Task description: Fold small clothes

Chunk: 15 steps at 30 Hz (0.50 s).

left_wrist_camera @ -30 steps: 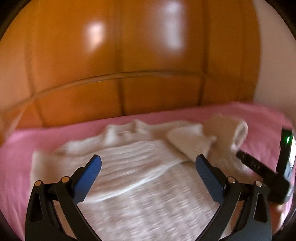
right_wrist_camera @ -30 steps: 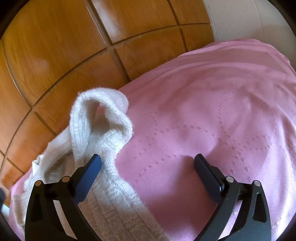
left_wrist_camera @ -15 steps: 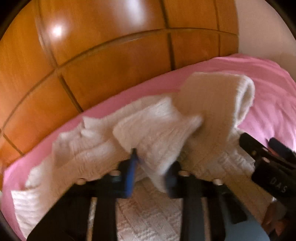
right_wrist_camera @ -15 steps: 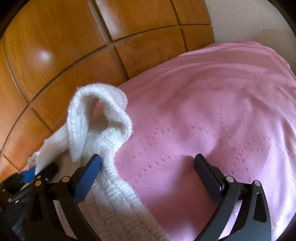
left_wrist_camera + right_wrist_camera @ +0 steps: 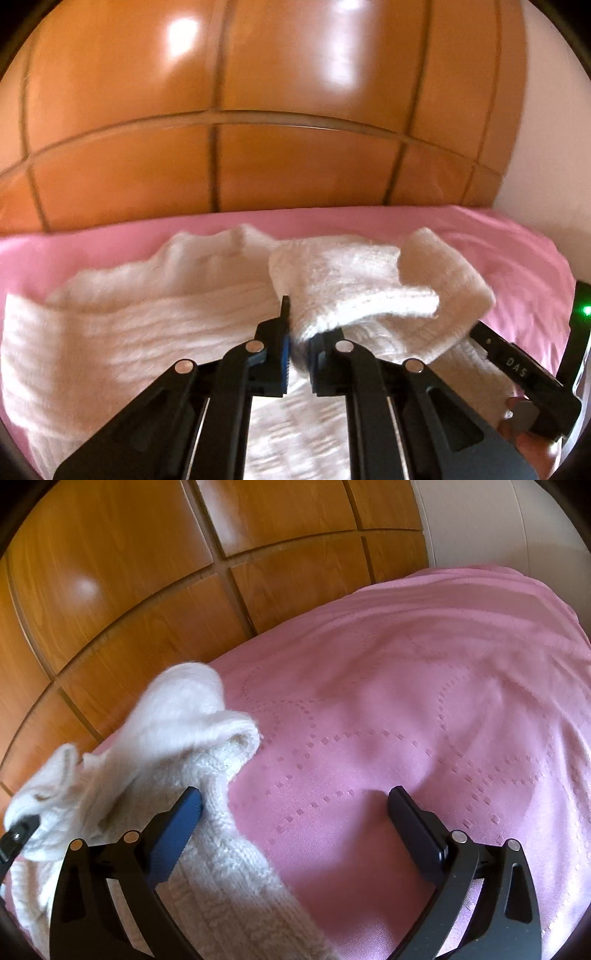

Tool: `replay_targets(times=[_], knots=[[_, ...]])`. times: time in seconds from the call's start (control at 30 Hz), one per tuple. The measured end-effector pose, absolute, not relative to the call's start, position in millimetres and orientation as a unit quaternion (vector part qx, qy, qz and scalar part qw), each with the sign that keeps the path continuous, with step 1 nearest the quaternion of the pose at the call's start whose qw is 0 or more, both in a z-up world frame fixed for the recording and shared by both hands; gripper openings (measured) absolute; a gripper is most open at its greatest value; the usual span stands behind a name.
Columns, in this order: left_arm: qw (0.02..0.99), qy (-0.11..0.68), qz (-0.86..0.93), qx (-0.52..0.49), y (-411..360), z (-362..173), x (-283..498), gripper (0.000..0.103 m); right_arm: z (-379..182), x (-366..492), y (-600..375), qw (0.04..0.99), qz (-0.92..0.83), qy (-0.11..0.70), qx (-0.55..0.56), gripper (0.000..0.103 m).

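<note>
- Right now the left gripper (image 5: 298, 350) has its fingers pinched together on the sleeve (image 5: 354, 291) of a white knitted sweater (image 5: 122, 325), the fold of wool bunched up between the pads.
- Across the pink bedspread (image 5: 388, 701) the sweater lies spread out, its body flat and the sleeve lifted over it.
- Over on the other side, the right gripper (image 5: 295, 805) is spread wide, holding nothing; its blue-padded finger (image 5: 177, 830) touches the sweater's edge.
- Behind the bed stands a glossy wooden panelled wall (image 5: 258, 110).
</note>
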<state>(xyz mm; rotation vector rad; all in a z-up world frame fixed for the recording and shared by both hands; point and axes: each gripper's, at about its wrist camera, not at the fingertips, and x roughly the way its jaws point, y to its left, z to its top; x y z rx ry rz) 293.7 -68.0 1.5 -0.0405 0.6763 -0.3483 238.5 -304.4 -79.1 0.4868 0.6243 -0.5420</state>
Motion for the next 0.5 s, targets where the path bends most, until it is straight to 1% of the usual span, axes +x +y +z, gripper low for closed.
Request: replay_targets(times=[0.1,0.17,0.2,0.23,0.33,0.4,0.5], knots=[[0.928,0.329,-0.159,-0.065,-39.1,-6.9,290.3,0.008,-79.5,242.8,-302.3,0.885,-0.268,0.310,0.222,0.099],[0.925,0.335,-0.153,-0.093,-24.1,-13.7,289.4,0.014,-80.0,244.5,-301.5,0.884,-0.270,0.313,0.217,0.099],[0.921,0.341,-0.152,-0.110,-16.8,-17.9,290.2,0.025,-80.3,245.0,-301.4,0.884,-0.271,0.315,0.215,0.099],[0.919,0.345,-0.150,-0.120,-12.3,-20.1,290.6,0.042,-80.4,245.2,-301.2,0.884,-0.272,0.315,0.214,0.099],[0.918,0.339,-0.144,-0.150,0.1,-24.4,292.4,0.063,-80.6,246.3,-299.1,0.884,-0.274,0.318,0.207,0.099],[0.916,0.339,-0.138,-0.167,5.2,-25.6,296.3,0.070,-80.4,248.7,-296.8,0.884,-0.274,0.323,0.196,0.099],[0.908,0.354,-0.132,-0.182,10.1,-30.2,307.1,0.071,-80.0,251.3,-293.7,0.884,-0.277,0.328,0.184,0.099]])
